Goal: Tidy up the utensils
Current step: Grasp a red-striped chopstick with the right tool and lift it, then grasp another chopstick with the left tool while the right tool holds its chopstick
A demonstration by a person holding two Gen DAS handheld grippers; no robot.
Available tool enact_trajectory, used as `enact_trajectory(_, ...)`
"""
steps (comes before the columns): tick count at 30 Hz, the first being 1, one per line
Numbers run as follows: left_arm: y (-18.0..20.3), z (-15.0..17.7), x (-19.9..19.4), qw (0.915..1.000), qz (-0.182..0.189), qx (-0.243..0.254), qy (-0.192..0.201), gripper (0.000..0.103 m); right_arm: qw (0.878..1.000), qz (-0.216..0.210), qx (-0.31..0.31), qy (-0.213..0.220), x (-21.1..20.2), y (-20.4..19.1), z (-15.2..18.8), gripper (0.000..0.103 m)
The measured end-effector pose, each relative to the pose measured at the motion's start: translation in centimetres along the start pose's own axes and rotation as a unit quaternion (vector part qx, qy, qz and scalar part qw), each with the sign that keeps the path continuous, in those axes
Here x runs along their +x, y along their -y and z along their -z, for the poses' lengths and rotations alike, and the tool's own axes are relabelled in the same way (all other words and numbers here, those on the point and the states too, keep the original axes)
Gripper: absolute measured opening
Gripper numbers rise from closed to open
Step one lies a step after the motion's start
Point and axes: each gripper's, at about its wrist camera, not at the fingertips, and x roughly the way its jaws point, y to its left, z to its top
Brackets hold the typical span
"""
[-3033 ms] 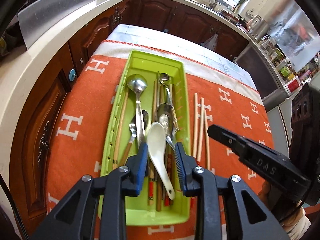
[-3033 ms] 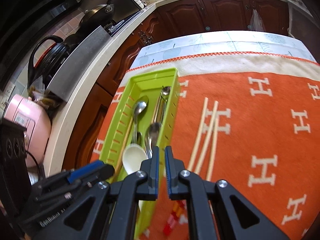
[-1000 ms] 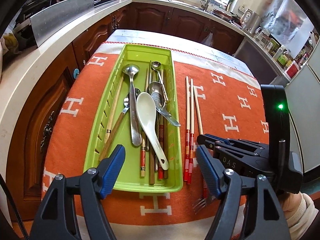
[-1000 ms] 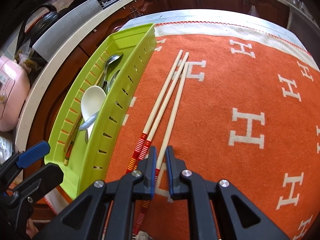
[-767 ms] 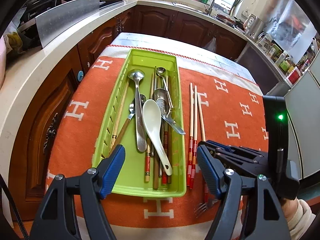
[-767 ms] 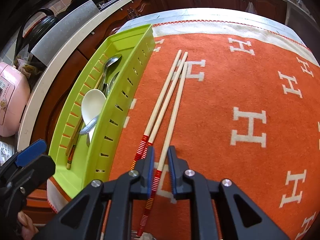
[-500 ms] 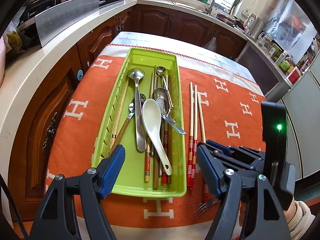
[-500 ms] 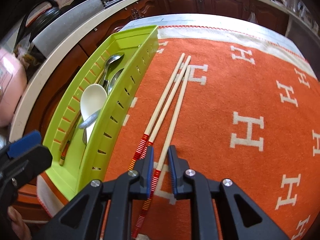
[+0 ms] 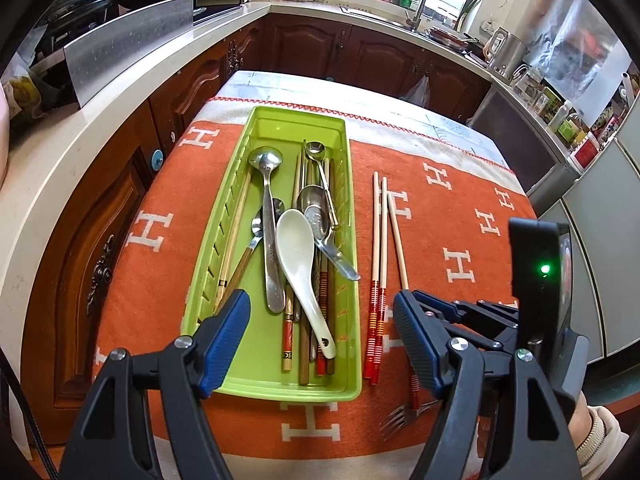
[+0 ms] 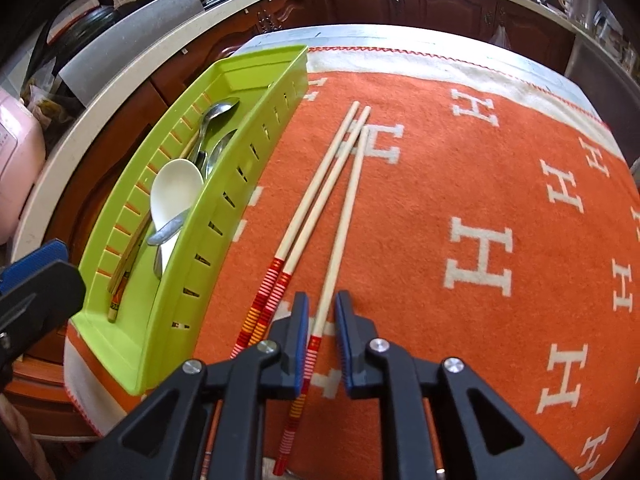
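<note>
Since the prior frame, my right gripper [image 10: 322, 334] has widened slightly, straddling one chopstick [image 10: 345, 216] right of the tray [image 10: 224, 216]. My left gripper [image 9: 320, 332] hangs wide open over the tray's near end.

The right gripper [image 10: 321, 320] straddles one chopstick [image 10: 345, 216] with a narrow gap, beside the green tray [image 10: 224, 200].

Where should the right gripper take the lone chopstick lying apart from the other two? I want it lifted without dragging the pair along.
Grip the lone chopstick from above at its red-banded end, where the right gripper already straddles it. There it lies apart from the pair, whose tips crowd it at the far end.
</note>
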Motion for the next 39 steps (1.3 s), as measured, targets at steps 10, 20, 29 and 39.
enact_trajectory(10,1.2,-0.2,0.2,0.9997,0.0,0.022,-0.008,0.072,0.995,-0.055,0.081,0.025,-1.3,3.6,0.4,0.005)
enact_trajectory(20,5.8,-1.6,3.4,0.9917,0.076,0.083,-0.062,0.049,0.981,-0.095,0.153,0.073,-4.5,8.4,0.9,0.005)
enact_trajectory(29,8.2,-2.4,8.6,0.9849,0.07,0.095,-0.127,0.022,0.973,-0.111,0.191,0.07,-4.1,11.7,2.5,0.005)
enact_trajectory(39,7.8,-2.6,11.5,0.9838,0.02,0.083,-0.157,0.022,0.969,-0.13,0.197,0.08,-3.9,12.8,2.5,0.005)
